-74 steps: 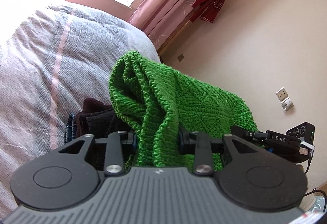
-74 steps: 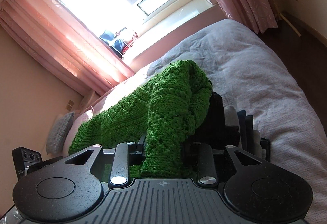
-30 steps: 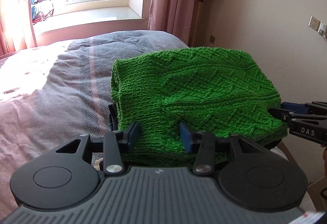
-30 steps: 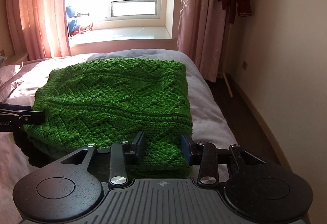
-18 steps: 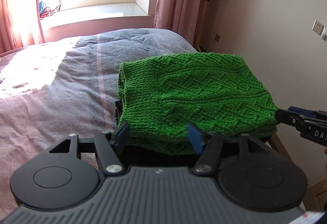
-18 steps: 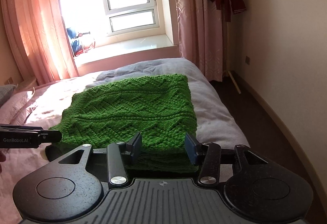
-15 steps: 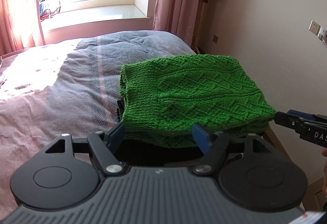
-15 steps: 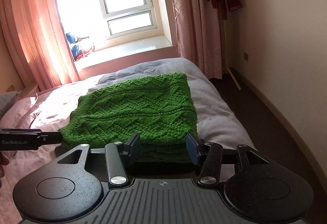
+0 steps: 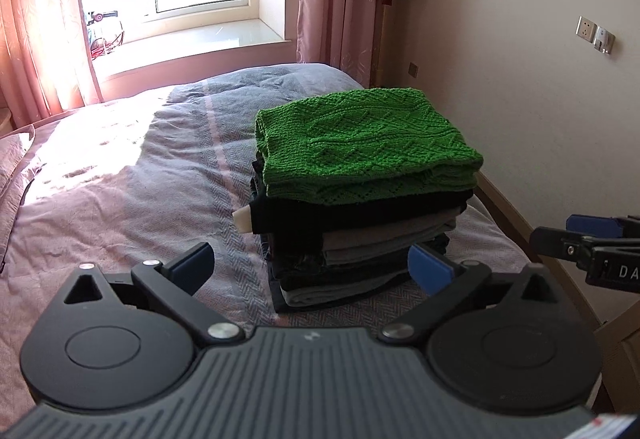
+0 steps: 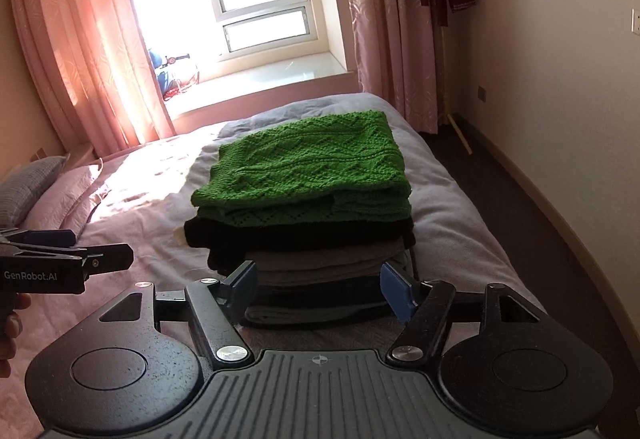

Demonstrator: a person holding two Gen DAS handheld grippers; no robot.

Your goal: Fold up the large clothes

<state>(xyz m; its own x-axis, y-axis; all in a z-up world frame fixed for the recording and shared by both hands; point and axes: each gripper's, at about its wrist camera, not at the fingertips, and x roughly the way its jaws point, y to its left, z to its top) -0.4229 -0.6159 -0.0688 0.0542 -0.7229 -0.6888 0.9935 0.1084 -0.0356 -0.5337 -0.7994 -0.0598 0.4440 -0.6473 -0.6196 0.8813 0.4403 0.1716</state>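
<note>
Sweater tops stack — both grippers' fingers spread, empty; "GenRobot.AI" readable.

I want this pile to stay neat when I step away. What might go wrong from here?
The stack stands tall near the bed's edge by the wall and its layers are uneven, so on soft bedding it might lean or slide off. The green sweater overhangs the narrower layers below; a brush from the open left gripper or right gripper might shift it.
</note>
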